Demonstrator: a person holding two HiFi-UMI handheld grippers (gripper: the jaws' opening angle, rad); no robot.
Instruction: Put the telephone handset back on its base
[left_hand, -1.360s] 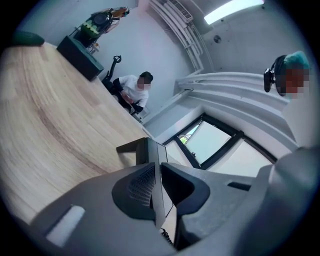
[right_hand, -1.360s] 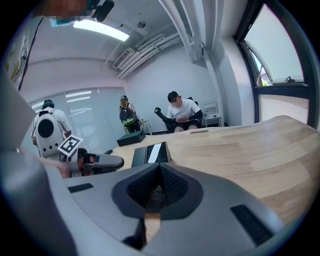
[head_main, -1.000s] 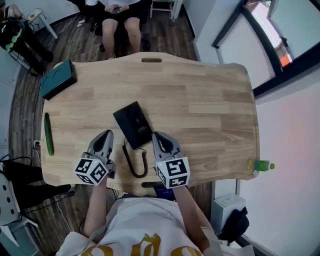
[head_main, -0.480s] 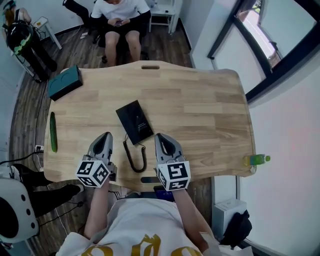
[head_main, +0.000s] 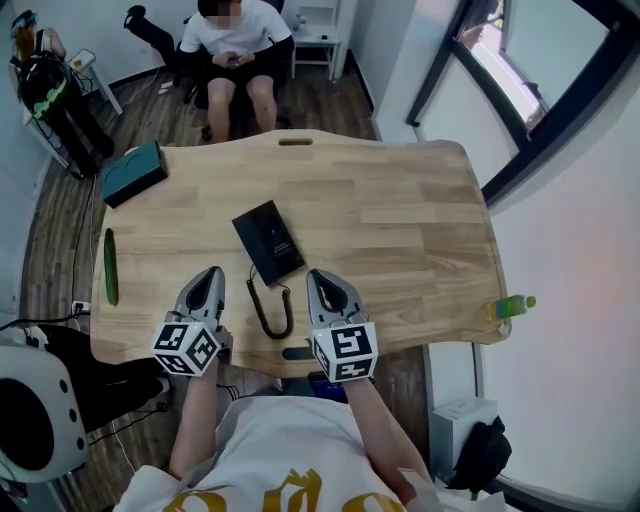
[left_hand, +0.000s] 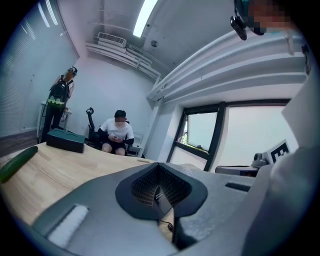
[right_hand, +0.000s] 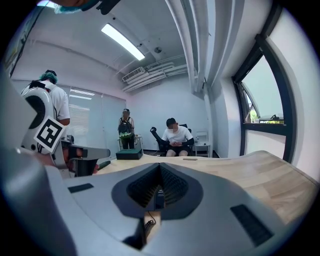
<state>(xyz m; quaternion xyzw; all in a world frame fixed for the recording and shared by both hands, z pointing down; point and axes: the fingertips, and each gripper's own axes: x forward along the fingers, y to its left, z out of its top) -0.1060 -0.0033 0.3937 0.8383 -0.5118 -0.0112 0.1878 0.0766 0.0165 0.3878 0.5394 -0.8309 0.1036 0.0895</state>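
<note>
Centre frame: black flat telephone (head_main: 268, 242) on the pale wooden table (head_main: 400, 230), its black coiled cord (head_main: 268, 318) trailing below. No separate handset visible, so it is probably seated already. Lower centre: left gripper (head_main: 208, 276) and right gripper (head_main: 320, 279), jaws pressed together, empty.

Bright, even light; fisheye-warped edges

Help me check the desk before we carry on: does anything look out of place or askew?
The green bottle sits right at the table's right edge, where a knock could tip it off. The telephone lies askew, its cord trailing toward the near edge. A cucumber lies far left.
</note>
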